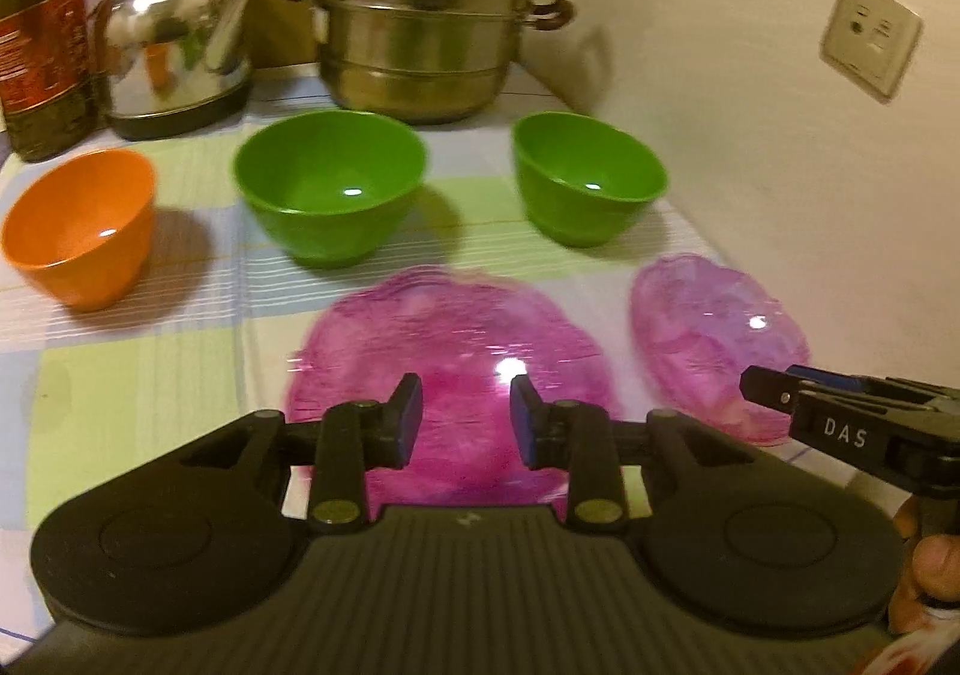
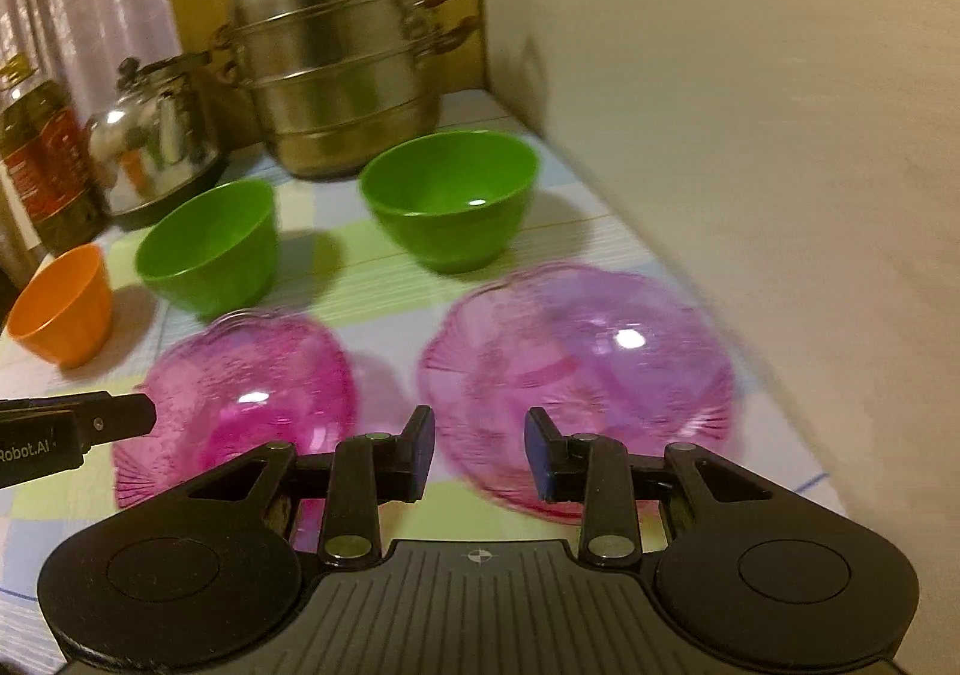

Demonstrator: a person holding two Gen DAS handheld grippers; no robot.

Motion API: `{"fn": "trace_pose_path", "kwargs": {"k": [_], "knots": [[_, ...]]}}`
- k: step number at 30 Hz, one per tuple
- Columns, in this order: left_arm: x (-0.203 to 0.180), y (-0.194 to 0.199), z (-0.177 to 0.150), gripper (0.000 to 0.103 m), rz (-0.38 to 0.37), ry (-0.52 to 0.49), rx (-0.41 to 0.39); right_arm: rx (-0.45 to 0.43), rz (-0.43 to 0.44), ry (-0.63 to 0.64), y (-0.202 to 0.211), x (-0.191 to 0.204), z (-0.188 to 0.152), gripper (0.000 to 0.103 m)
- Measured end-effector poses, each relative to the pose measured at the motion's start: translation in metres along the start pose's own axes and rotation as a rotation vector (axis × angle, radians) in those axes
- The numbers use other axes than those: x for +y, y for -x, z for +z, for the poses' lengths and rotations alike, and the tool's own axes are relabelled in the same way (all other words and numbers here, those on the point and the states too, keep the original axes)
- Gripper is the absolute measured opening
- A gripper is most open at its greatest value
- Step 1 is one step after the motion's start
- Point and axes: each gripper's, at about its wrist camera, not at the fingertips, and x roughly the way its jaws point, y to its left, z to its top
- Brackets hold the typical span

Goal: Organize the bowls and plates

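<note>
While both grippers are hovering over the table (image 1: pixel 150 375), neither is holding anything. The left gripper (image 1: pixel 465 414) is keeping its fingers (image 1: pixel 408 411) partly open with only air between them, above the left pink plate (image 1: pixel 450 339). The right gripper (image 2: pixel 480 450) is likewise standing partly open and empty, its fingers (image 2: pixel 423 447) over the near rim of the right pink plate (image 2: pixel 576 375). Both translucent plates are lying flat on the checked cloth, side by side and apart. Behind them two green bowls (image 1: pixel 330 183) (image 1: pixel 588 177) are standing upright, with an orange bowl (image 1: pixel 81 231) off to the left, near an oil bottle (image 1: pixel 39 33). A steel kettle (image 1: pixel 174 39) and a tiered steamer pot (image 1: pixel 420 9) are sitting at the back against the wall.
</note>
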Motion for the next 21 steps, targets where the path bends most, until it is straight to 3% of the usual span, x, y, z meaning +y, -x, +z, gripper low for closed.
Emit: {"fn": "trace_pose_path", "kwargs": {"k": [10,21], "knots": [[-0.059,-0.015,0.006,0.029,-0.065,-0.033,0.013,-0.020,-0.067,-0.060,0.022,-0.053,0.003,0.034],[-0.086,-0.035,0.000,0.029,-0.088,-0.028,0.052,0.008,-0.086,-0.121,0.018,-0.090,0.001,0.034]]}}
